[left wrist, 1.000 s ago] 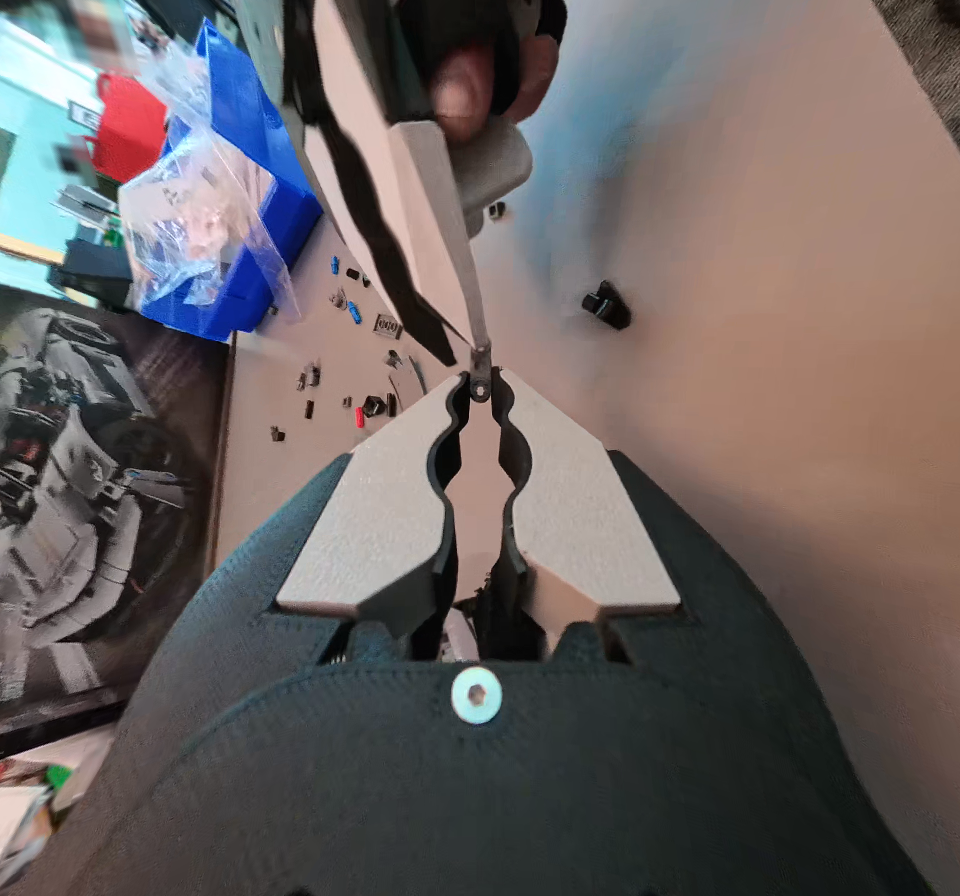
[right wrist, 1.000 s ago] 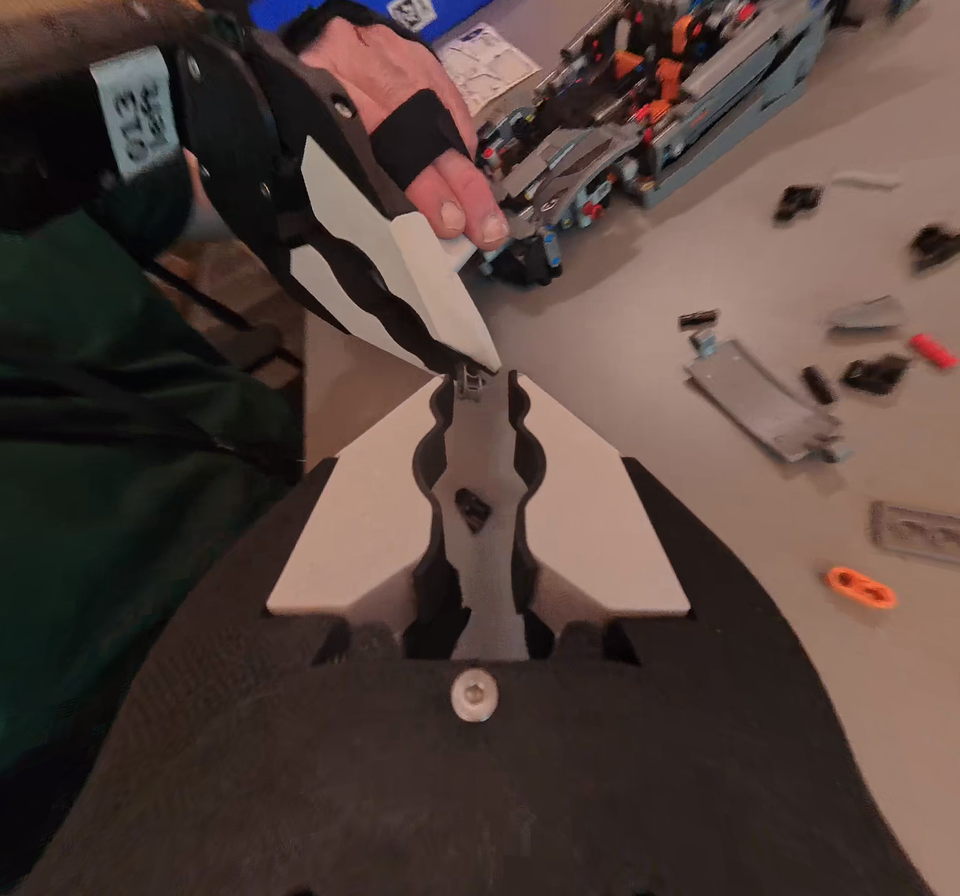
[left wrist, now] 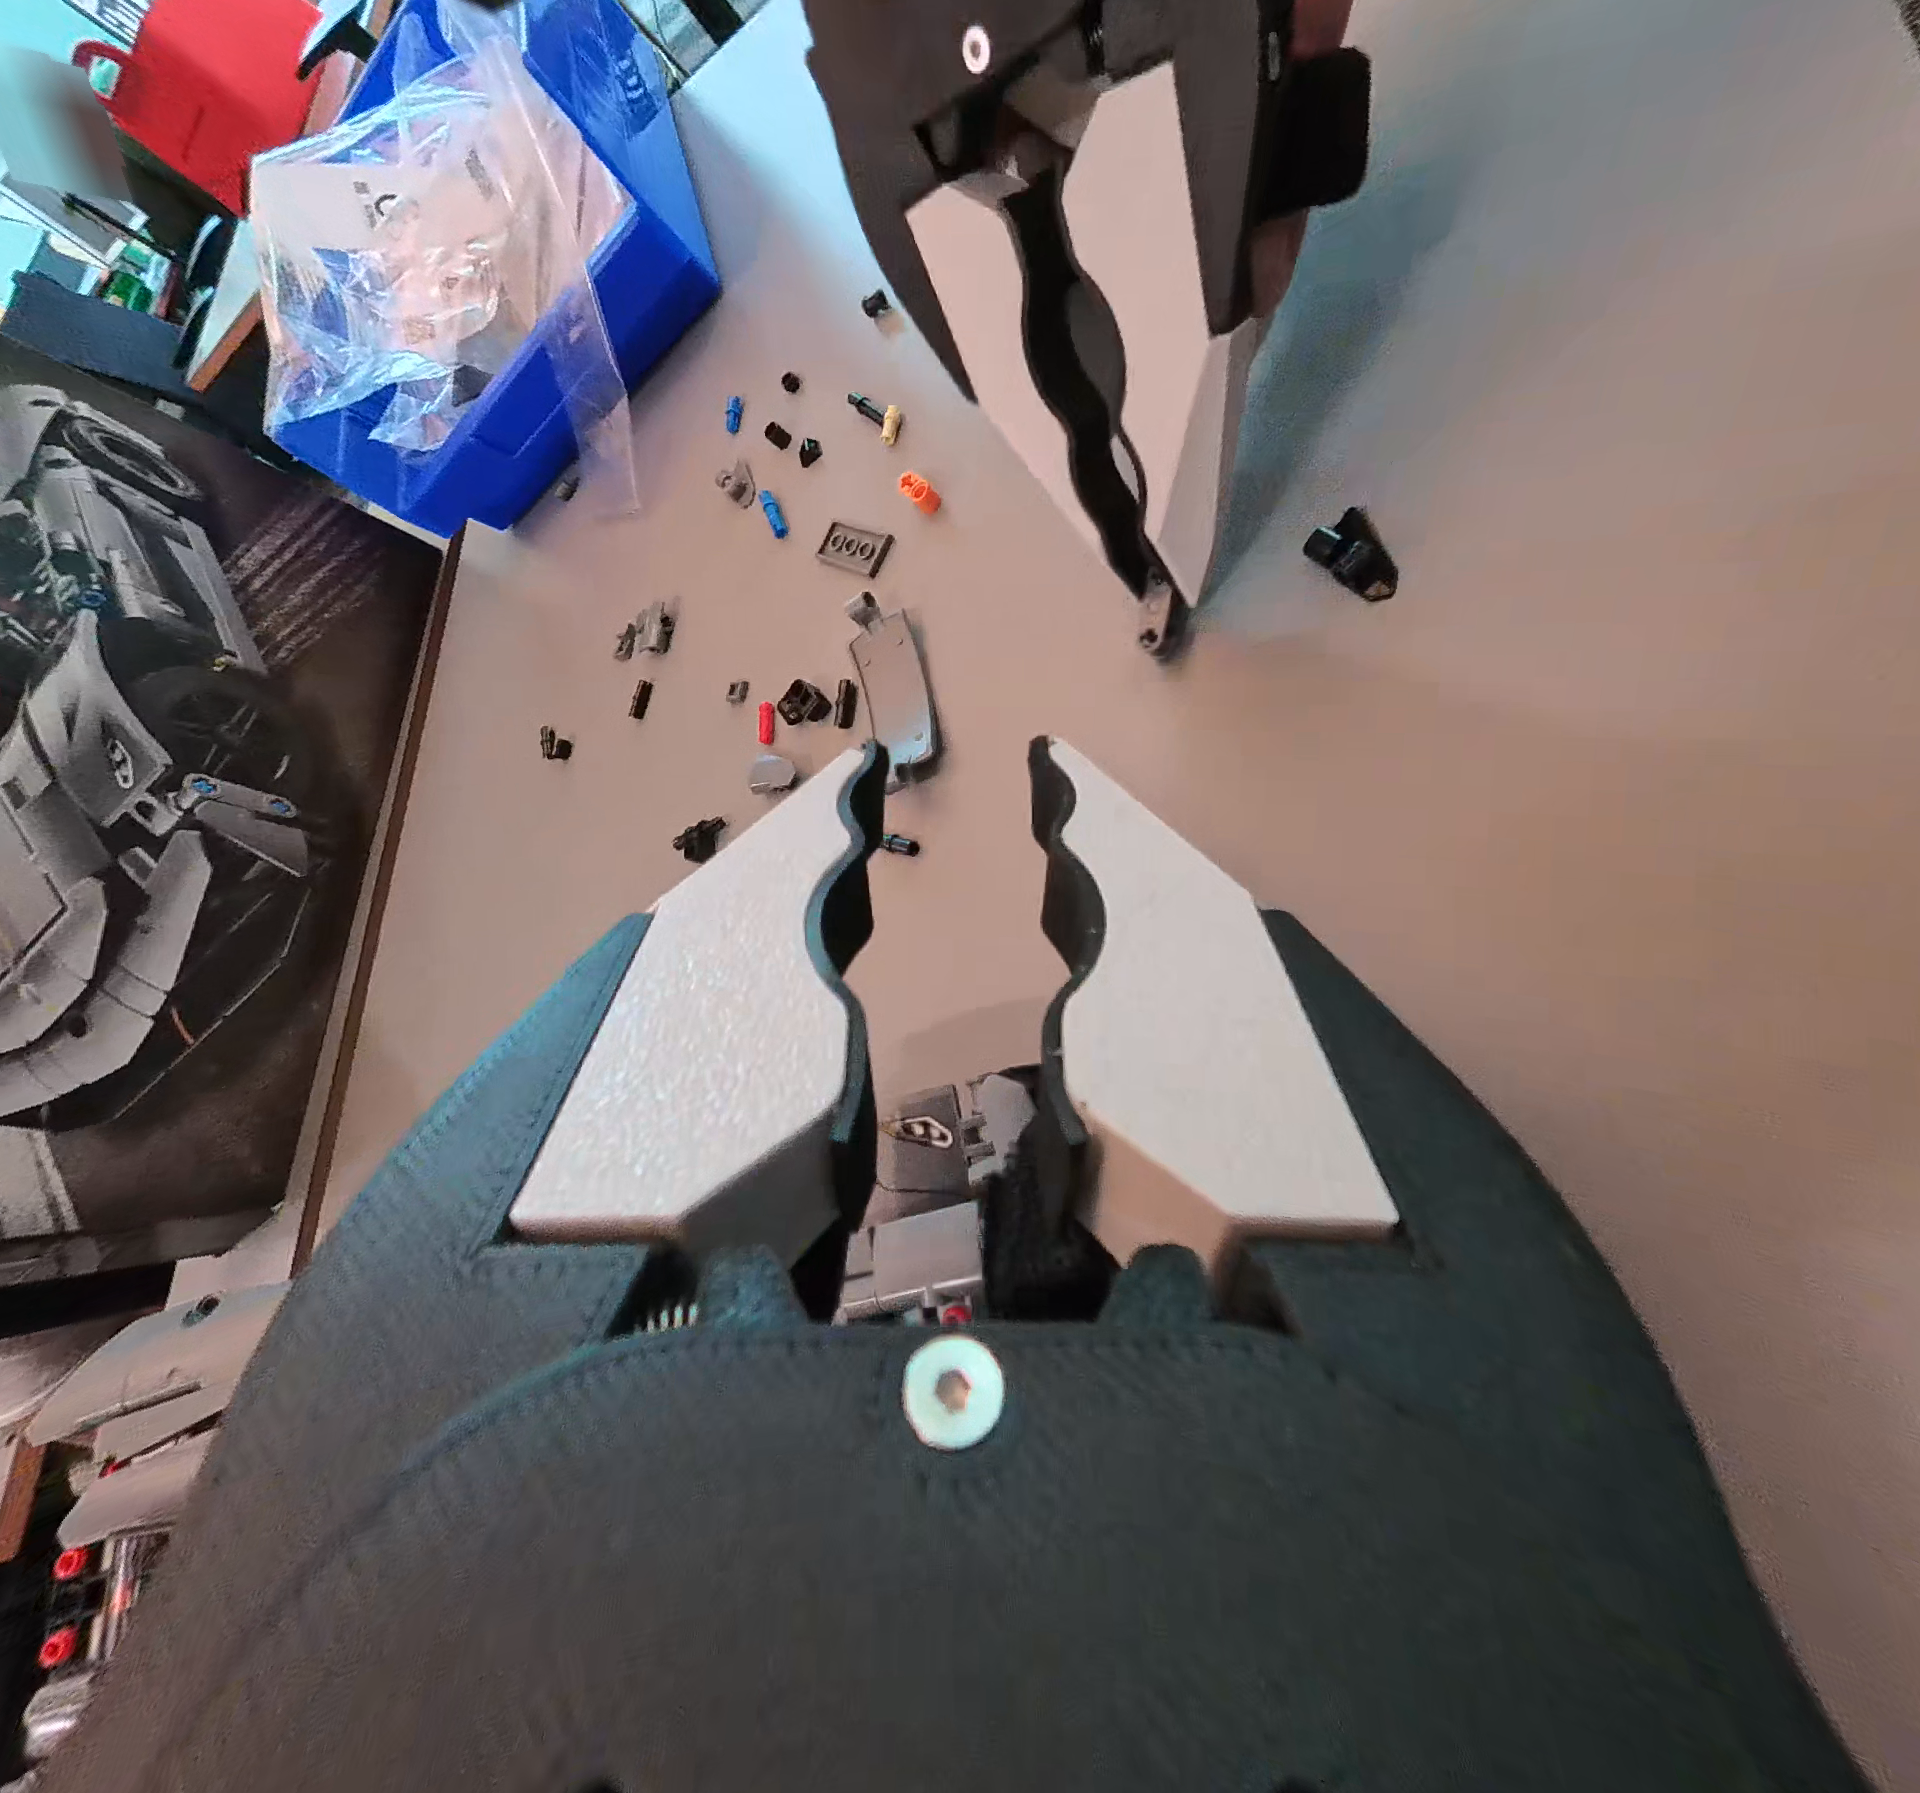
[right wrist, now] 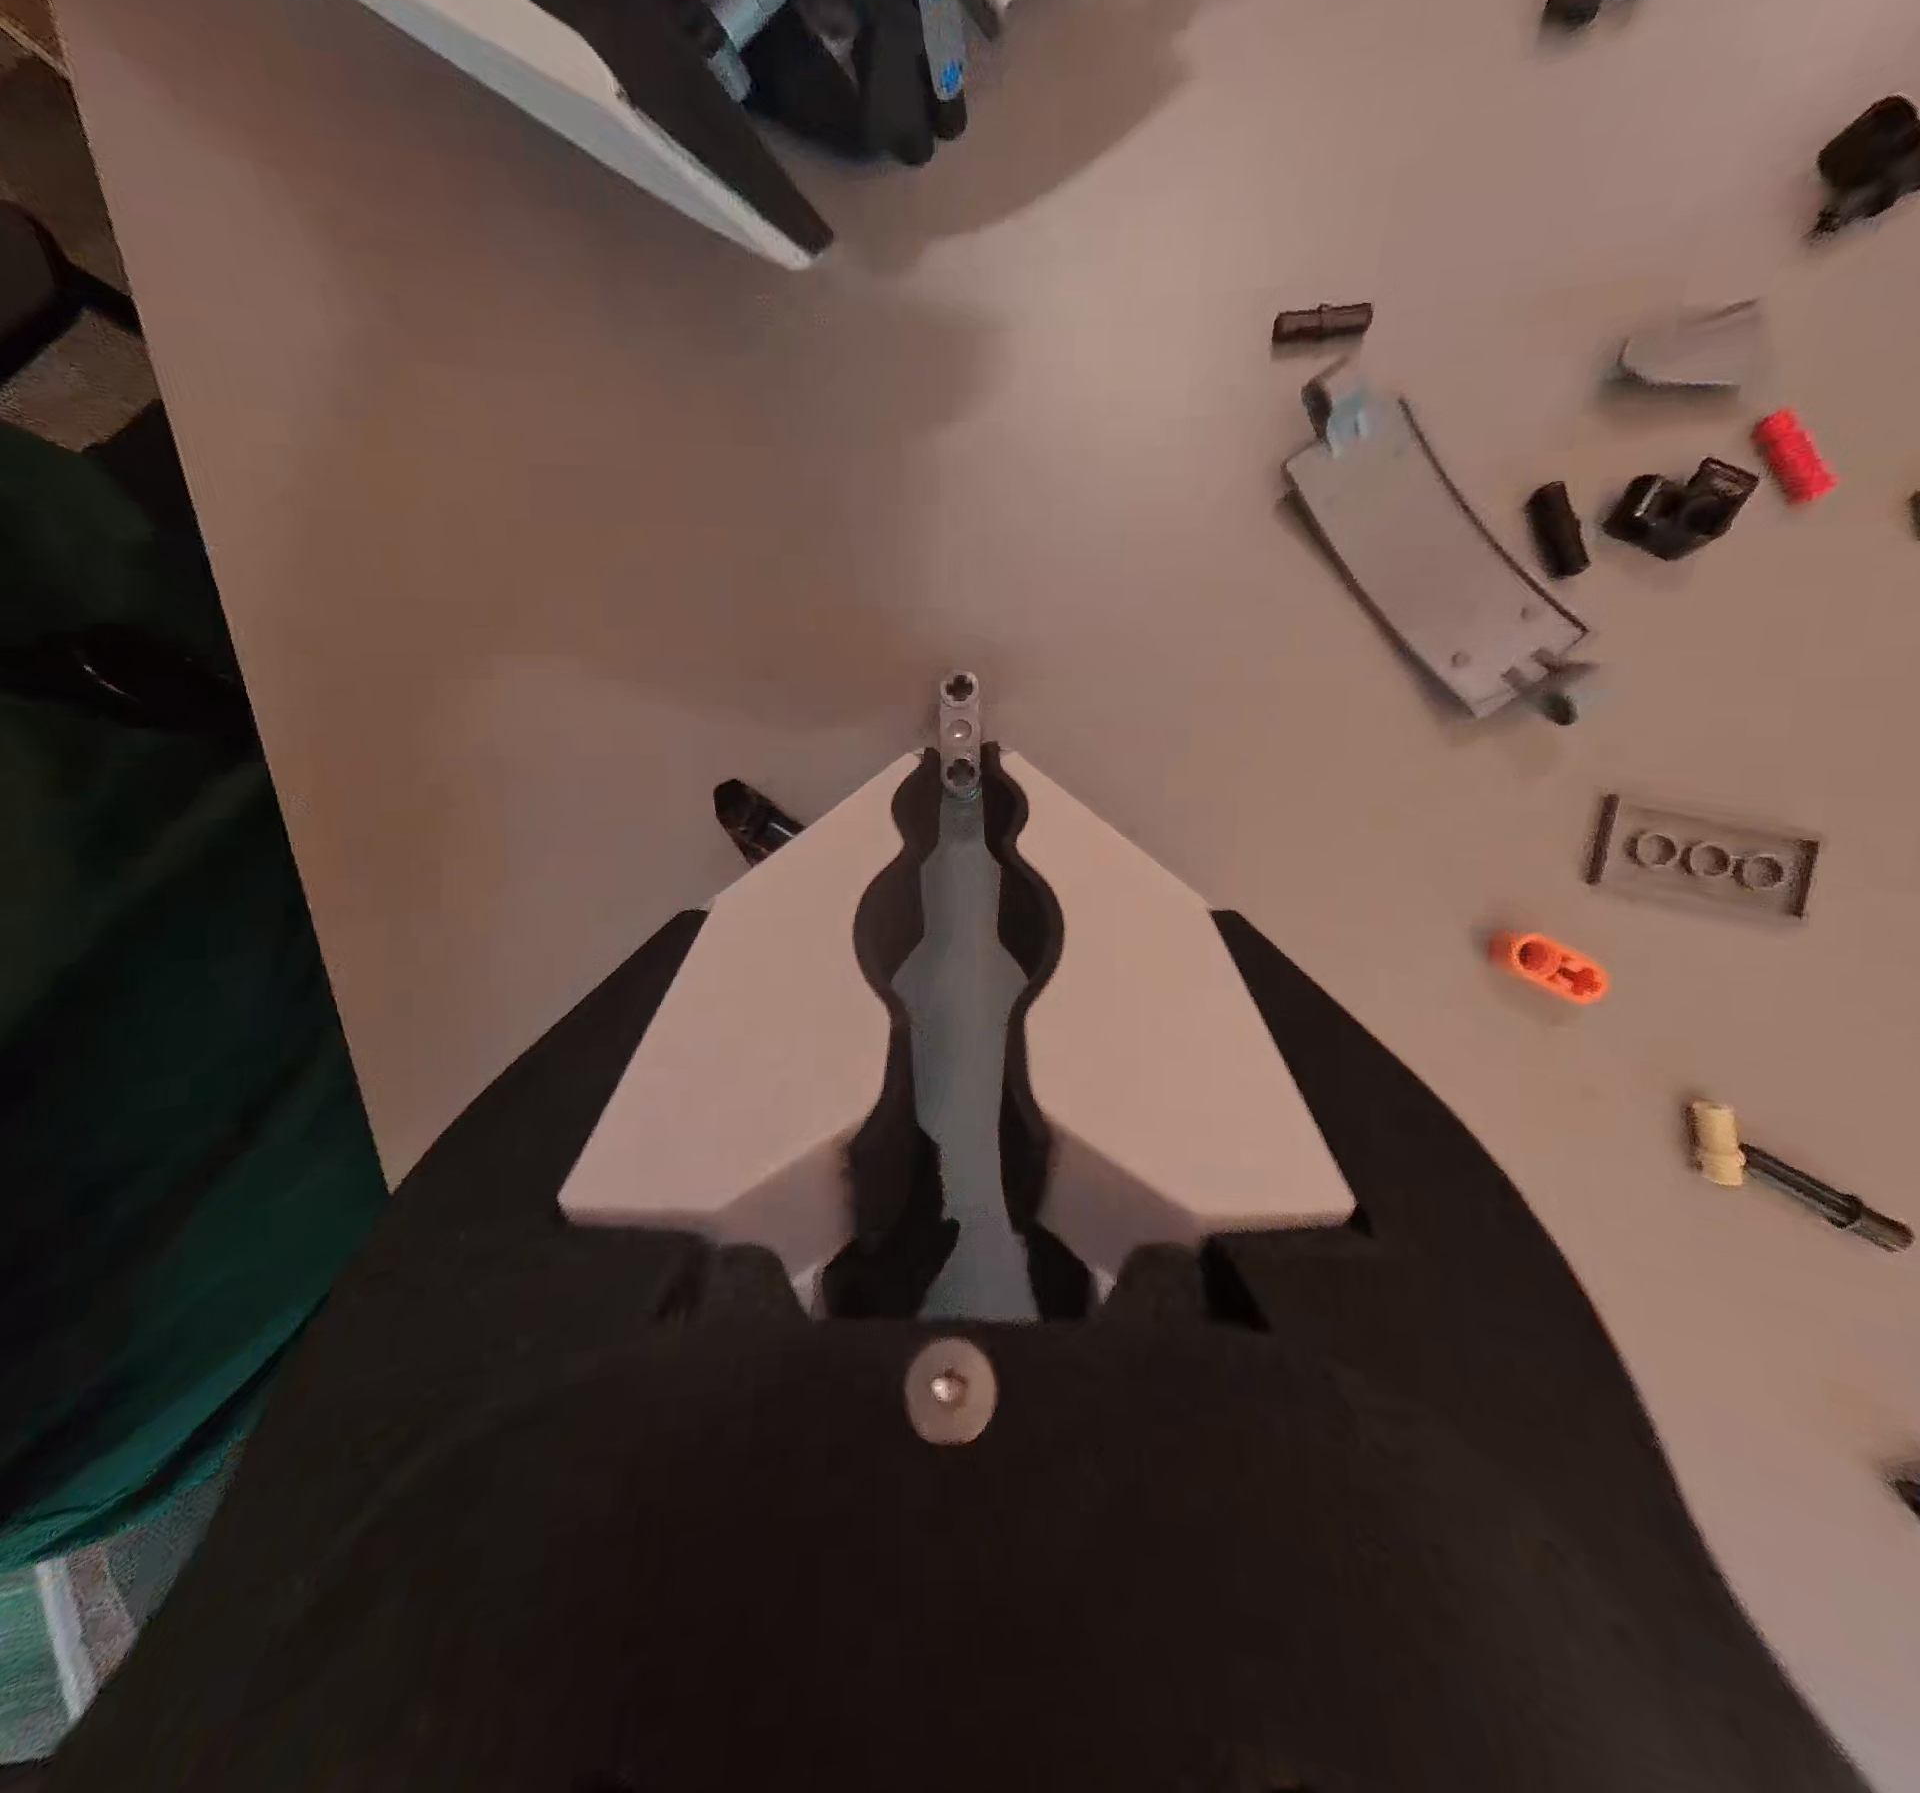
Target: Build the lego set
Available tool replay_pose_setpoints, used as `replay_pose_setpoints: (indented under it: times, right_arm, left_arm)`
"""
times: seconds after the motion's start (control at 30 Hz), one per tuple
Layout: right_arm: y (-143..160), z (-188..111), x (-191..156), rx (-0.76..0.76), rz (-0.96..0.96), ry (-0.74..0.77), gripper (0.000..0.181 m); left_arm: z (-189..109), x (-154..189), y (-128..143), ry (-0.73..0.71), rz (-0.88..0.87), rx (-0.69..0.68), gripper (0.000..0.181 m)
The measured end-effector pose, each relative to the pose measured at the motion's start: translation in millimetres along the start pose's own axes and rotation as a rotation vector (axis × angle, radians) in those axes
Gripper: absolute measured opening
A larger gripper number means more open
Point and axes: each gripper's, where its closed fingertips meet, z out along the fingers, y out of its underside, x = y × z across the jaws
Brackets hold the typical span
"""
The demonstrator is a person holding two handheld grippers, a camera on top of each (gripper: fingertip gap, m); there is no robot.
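My left hand-held gripper [left wrist: 956, 756] has let go and now gapes apart. My right hand-held gripper [right wrist: 961, 756] alone pinches the grey beam [right wrist: 959, 720] above the tabletop [right wrist: 623, 517]. Bin [left wrist: 623, 185] label blurred.

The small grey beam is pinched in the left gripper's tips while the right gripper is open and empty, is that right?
The sides are swapped. The right wrist view shows the right gripper shut on the grey beam, and the left wrist view shows the left gripper open and empty.
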Motion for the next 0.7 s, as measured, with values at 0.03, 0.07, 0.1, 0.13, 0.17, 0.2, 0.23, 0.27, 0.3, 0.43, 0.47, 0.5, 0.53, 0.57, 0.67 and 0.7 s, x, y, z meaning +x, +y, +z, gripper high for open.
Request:
replay_pose_setpoints:
  times: [0.03, 0.07, 0.1, 0.13, 0.17, 0.2, 0.23, 0.27, 0.3, 0.43, 0.47, 0.5, 0.53, 0.57, 0.67, 0.7]
  right_arm:
    - [0.0, 0.8, -0.5, 0.0, 0.005, -0.005, 0.006]
    - [0.0, 1.0, -0.6, -0.005, 0.003, -0.005, 0.007]
    - [-0.2, 0.8, 0.4, -0.01, -0.004, 0.006, 0.01]
    - [-0.5, 0.4, 0.9, -0.016, -0.006, 0.01, 0.014]
    - [-0.8, -0.5, 0.8, -0.02, -0.007, 0.009, 0.017]
    - [-0.7, -2.3, 1.5, -0.025, -0.009, 0.012, 0.02]
    - [-0.6, -6.0, 2.5, -0.027, -0.011, 0.014, 0.021]
    - [-2.2, -13.0, 5.4, -0.014, -0.014, 0.022, 0.019]
    - [-4.9, -23.6, 14.6, 0.009, -0.011, 0.061, 0.015]
    - [1.3, -80.9, 92.2, -0.003, -0.005, 0.377, 0.015]
    - [7.1, -91.2, 112.2, -0.027, -0.006, 0.429, 0.018]
    - [13.7, -98.4, 130.9, -0.051, 0.009, 0.46, 0.019]
    - [19.9, -103.2, 148.0, -0.074, 0.032, 0.477, 0.019]
    - [24.4, -105.9, 163.2, -0.094, 0.039, 0.491, 0.019]
    - [36.5, -104.6, 199.9, -0.162, 0.056, 0.512, 0.02]
    - [40.7, -101.7, 209.0, -0.187, 0.058, 0.514, 0.02]
  left_arm:
    - [0.0, 0.1, 0.2, -0.001, 0.003, -0.001, 0.025]
    - [0.5, 0.6, 0.7, -0.001, 0.009, -0.006, 0.024]
    - [1.1, 1.2, 1.3, -0.001, 0.016, -0.013, 0.024]
    - [1.5, 1.8, 1.7, -0.002, 0.023, -0.016, 0.024]
    - [1.4, 1.5, 1.9, -0.006, 0.027, -0.018, 0.024]
    - [1.0, 1.2, 2.0, -0.008, 0.029, -0.02, 0.024]
    - [0.2, 0.5, 1.8, -0.009, 0.029, -0.018, 0.024]
    - [-1.3, -1.3, 1.5, -0.015, 0.028, -0.014, 0.024]
    - [-3.1, -4.1, 1.2, -0.026, 0.026, -0.009, 0.024]
    - [-8.3, -13.1, 3.1, -0.054, 0.013, -0.002, 0.024]
    - [-9.0, -14.7, 4.4, -0.061, 0.016, -0.006, 0.024]
    - [-9.6, -15.9, 5.3, -0.067, 0.017, -0.007, 0.024]
    - [-10.2, -17.0, 6.4, -0.074, 0.02, -0.009, 0.024]
    - [-10.5, -18.3, 7.9, -0.081, 0.023, -0.013, 0.024]
    - [-11.0, -20.6, 11.1, -0.089, 0.024, -0.019, 0.024]
    - [-10.9, -21.0, 12.0, -0.089, 0.024, -0.021, 0.024]
